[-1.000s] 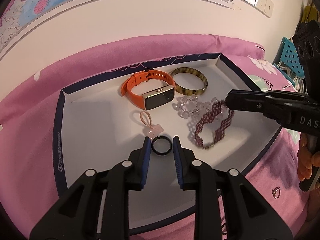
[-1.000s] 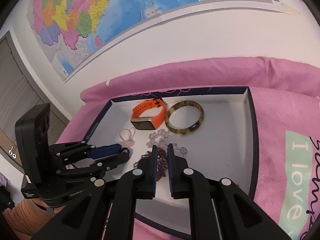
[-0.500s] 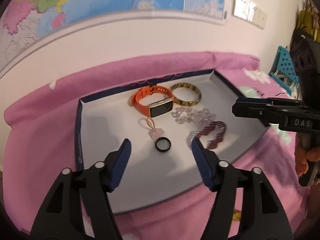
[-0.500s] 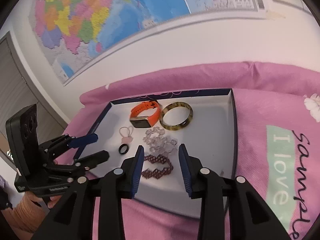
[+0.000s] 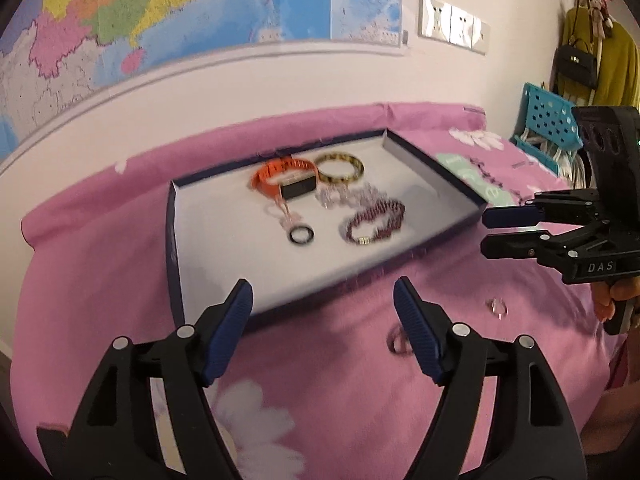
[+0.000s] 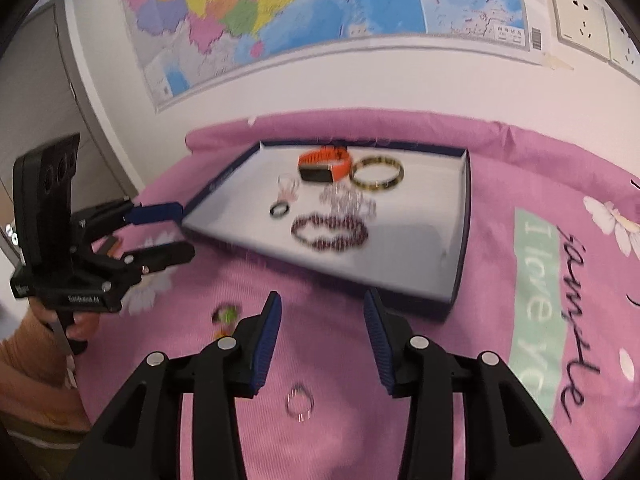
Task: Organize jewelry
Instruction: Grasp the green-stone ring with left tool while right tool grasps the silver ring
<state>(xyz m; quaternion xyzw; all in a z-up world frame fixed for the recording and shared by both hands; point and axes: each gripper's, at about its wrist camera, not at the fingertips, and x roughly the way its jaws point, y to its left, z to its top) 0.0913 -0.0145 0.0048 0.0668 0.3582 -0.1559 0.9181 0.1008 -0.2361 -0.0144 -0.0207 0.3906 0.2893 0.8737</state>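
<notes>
A white tray with a navy rim [image 5: 174, 240] [image 6: 460, 248] lies on the pink bedspread. In it are an orange smartwatch [image 5: 280, 178] [image 6: 324, 164], a tortoiseshell bangle [image 5: 340, 168] [image 6: 377, 174], a clear crystal bracelet [image 5: 344, 196] [image 6: 346, 200], a maroon beaded bracelet [image 5: 374, 222] [image 6: 330, 232], a black ring [image 5: 301, 235] [image 6: 279, 210] and a pink charm [image 5: 282, 216] [image 6: 289, 189]. A silver ring [image 6: 299, 400] [image 5: 497, 307] and a second ring [image 5: 398, 340] [image 6: 226, 314] lie on the bedspread before the tray. My left gripper [image 5: 322, 332] [image 6: 168, 232] is open and empty. My right gripper [image 6: 320, 344] [image 5: 490, 230] is open and empty.
A wall with a map runs behind the bed. Wall sockets [image 5: 452, 28] are at the upper right. A blue perforated basket [image 5: 548, 120] and hanging clothes [image 5: 600, 60] stand at the right. A grey door [image 6: 36, 100] is at the left.
Both grippers have pulled back from the tray and opened wide. The left one released the black ring, the right one the maroon bracelet; both now lie in the tray.
</notes>
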